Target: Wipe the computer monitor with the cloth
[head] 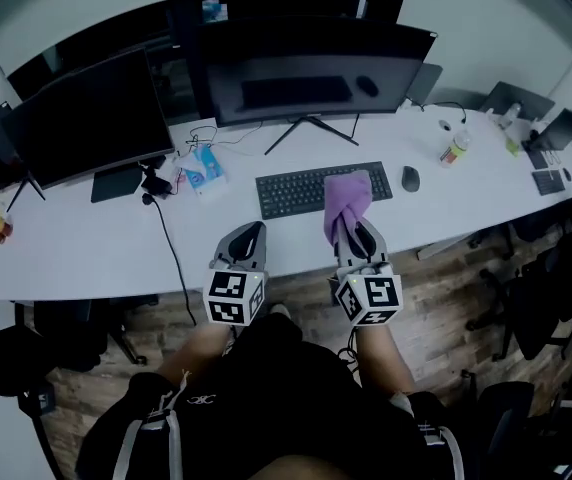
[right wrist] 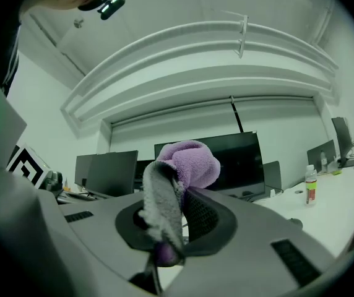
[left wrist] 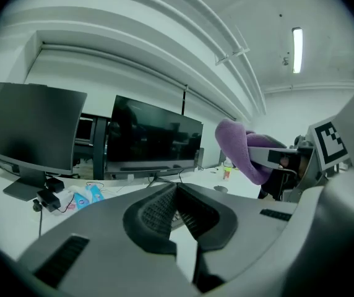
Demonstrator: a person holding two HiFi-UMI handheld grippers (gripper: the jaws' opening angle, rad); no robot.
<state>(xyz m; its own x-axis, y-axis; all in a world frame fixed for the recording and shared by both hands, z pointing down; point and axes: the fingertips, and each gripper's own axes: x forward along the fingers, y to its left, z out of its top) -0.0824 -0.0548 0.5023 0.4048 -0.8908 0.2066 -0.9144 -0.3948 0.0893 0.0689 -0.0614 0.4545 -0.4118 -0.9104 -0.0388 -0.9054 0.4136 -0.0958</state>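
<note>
A wide dark monitor (head: pixel 311 73) stands on a V-shaped foot at the back of the white desk (head: pixel 86 248); it also shows in the left gripper view (left wrist: pixel 155 138) and behind the cloth in the right gripper view (right wrist: pixel 245 159). My right gripper (head: pixel 354 230) is shut on a purple cloth (head: pixel 346 200), bunched above its jaws (right wrist: pixel 186 166), over the desk's front edge by the keyboard (head: pixel 321 188). My left gripper (head: pixel 245 240) hovers beside it, shut with nothing held (left wrist: pixel 176 209).
A second dark monitor (head: pixel 91 118) stands at the left. A mouse (head: pixel 410 178) lies right of the keyboard, a small bottle (head: pixel 454 148) further right, blue packets (head: pixel 201 168) and cables at the left. Office chairs (head: pixel 556 288) sit to the right.
</note>
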